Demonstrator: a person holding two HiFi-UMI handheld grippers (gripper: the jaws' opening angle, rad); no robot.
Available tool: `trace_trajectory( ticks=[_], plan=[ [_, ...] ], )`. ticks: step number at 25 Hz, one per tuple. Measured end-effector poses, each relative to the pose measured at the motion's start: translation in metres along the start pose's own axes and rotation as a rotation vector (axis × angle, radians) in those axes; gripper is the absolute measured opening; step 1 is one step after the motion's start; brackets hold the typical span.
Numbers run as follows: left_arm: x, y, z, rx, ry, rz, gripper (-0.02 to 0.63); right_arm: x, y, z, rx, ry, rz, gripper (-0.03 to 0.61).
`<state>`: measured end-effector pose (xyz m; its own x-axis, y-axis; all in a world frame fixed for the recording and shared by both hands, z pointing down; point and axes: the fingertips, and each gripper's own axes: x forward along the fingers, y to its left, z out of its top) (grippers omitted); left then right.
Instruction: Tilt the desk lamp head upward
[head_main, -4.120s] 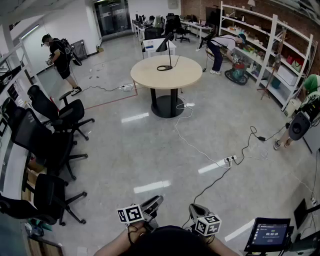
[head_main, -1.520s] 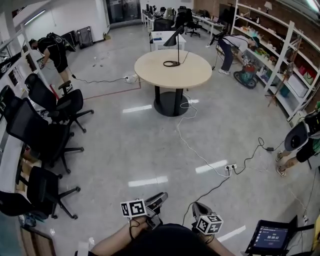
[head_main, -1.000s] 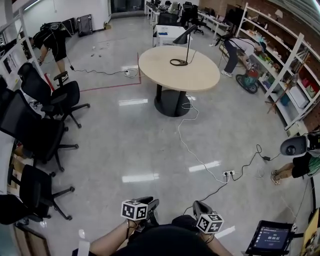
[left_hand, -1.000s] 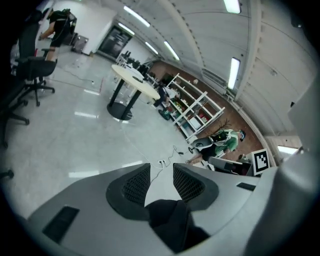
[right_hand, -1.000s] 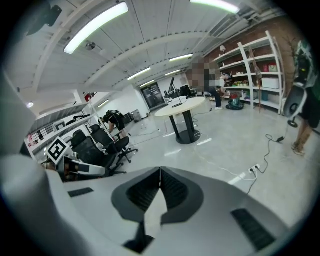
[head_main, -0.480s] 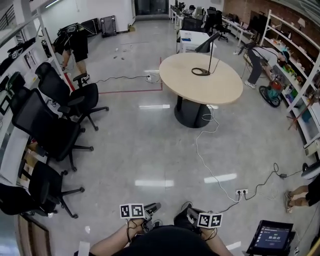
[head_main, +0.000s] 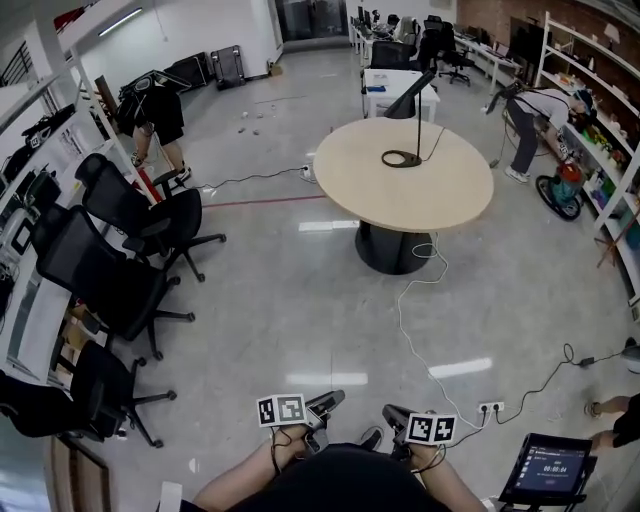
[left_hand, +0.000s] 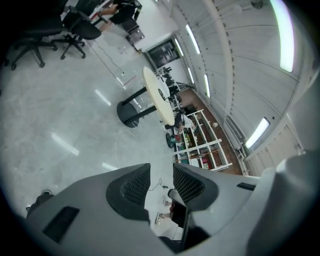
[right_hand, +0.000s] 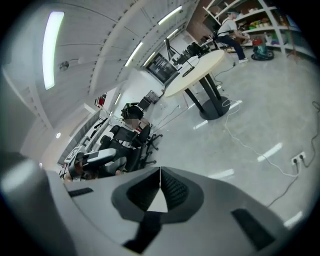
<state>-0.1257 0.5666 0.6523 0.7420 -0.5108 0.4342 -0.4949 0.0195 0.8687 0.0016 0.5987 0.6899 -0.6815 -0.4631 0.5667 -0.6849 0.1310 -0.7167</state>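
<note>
The desk lamp (head_main: 404, 100) stands on the round desk (head_main: 370, 195), well ahead of the left hand-held gripper (head_main: 333, 400) (jaws partly apart, empty) and the right hand-held gripper (head_main: 391, 411), closed and empty; both are held low against the body, pointing forward.

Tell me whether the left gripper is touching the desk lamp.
Apart. The head view shows the left gripper low in frame, with a stretch of floor between it and the desk lamp standing on the round table.

Glossy grey floor (head_main: 280, 320), round table (head_main: 445, 198), black office chairs (head_main: 110, 285).
</note>
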Motion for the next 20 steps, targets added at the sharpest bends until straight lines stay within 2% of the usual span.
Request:
trace_trajectory(
  ticks=[4, 7, 13, 17, 20],
  plan=[
    [0.028, -0.012, 0.002, -0.006, 0.033, 0.012, 0.149, -0.005, -0.023, 0.02, 0.029, -0.001, -0.001, 0.005],
    [0.041, -0.01, 0.006, -0.042, 0.05, 0.026, 0.149, -0.007, -0.042, 0.027, 0.087, -0.003, -0.011, 0.005],
    [0.07, 0.004, 0.032, -0.058, 0.072, 0.057, 0.149, 0.005, -0.071, 0.045, 0.225, -0.017, -0.016, 0.005],
    [0.111, 0.013, 0.056, -0.119, 0.124, 0.025, 0.149, 0.011, -0.097, 0.079, 0.258, -0.074, -0.083, 0.003],
    [0.139, 0.004, 0.097, -0.09, 0.15, -0.012, 0.149, 0.017, -0.107, 0.114, 0.268, -0.117, -0.146, 0.005]
  ],
)
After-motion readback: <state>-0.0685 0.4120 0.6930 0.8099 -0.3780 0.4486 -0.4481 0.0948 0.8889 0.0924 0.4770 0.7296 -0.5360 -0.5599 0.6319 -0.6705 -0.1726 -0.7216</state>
